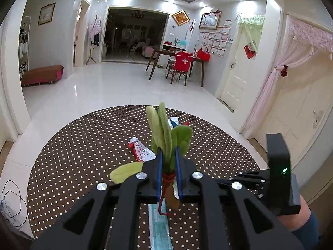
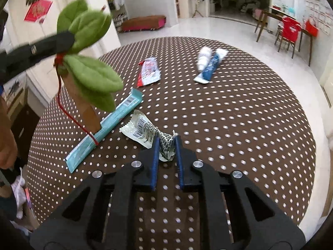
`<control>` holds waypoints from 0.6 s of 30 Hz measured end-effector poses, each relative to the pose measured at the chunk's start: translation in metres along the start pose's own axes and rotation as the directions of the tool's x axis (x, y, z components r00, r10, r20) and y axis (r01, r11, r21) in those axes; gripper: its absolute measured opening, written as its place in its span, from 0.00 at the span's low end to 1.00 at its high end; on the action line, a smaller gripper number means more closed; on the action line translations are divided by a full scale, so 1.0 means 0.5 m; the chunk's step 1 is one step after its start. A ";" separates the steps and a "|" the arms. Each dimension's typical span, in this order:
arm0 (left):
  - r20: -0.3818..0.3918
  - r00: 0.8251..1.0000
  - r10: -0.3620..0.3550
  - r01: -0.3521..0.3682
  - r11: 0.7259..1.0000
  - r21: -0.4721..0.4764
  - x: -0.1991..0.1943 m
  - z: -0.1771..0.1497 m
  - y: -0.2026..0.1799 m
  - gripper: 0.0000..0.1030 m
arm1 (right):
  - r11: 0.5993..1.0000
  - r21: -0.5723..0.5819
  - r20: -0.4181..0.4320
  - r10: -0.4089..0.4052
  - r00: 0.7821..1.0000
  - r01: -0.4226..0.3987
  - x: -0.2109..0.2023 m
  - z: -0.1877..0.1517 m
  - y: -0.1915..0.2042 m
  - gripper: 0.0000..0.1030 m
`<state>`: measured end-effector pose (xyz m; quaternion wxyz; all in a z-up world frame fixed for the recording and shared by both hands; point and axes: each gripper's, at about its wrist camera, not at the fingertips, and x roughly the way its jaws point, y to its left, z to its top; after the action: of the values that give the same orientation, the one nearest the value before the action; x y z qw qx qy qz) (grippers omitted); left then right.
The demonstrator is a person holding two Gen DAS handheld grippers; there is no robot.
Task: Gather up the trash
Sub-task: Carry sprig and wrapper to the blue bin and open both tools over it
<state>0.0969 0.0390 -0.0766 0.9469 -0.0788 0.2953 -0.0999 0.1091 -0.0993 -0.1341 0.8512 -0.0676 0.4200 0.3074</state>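
Note:
My left gripper point(image 1: 168, 149) is shut on a green plush leafy toy point(image 1: 166, 125) tied with red string, held by its stalk above the table. In the right wrist view the same toy point(image 2: 91, 77) hangs at the upper left, with a brown tag and red cord dangling from it. My right gripper point(image 2: 167, 138) is low over the dotted tablecloth point(image 2: 249, 125) and shut on the crumpled end of a white-and-green wrapper point(image 2: 141, 131). A long teal packet point(image 2: 108, 125), a red-and-white wrapper point(image 2: 148, 73) and a blue-and-white tube point(image 2: 210, 66) lie on the cloth.
The round table point(image 1: 83, 145) has a white tile floor all around it. A dining table with a red-covered chair point(image 1: 183, 62) stands far back, and a low bench point(image 1: 41, 75) is at the left wall. Cables point(image 1: 12, 204) lie on the floor at the left.

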 end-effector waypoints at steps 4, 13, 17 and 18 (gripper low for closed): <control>0.011 1.000 -0.020 0.020 1.000 0.007 -0.001 0.014 -0.017 0.11 | 0.998 0.058 0.060 -0.001 0.998 -0.002 -0.057 -0.009 -0.033 0.15; 0.046 0.994 -0.099 0.099 0.995 0.015 0.002 0.033 -0.098 0.11 | 0.984 0.172 0.210 -0.080 0.974 0.043 -0.219 -0.027 -0.125 0.15; 0.054 0.988 -0.144 0.143 0.989 0.028 0.018 0.045 -0.163 0.11 | 0.971 0.230 0.262 -0.132 0.956 0.070 -0.292 -0.045 -0.174 0.15; 0.055 0.986 -0.159 0.158 0.987 0.029 0.024 0.048 -0.181 0.11 | 0.967 0.241 0.270 -0.145 0.952 0.079 -0.306 -0.050 -0.184 0.15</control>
<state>0.1074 -0.0491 -0.0445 0.9449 -0.0931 0.2598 -0.1762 0.0757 -0.2536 -0.0473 0.9211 0.0513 0.3206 0.2148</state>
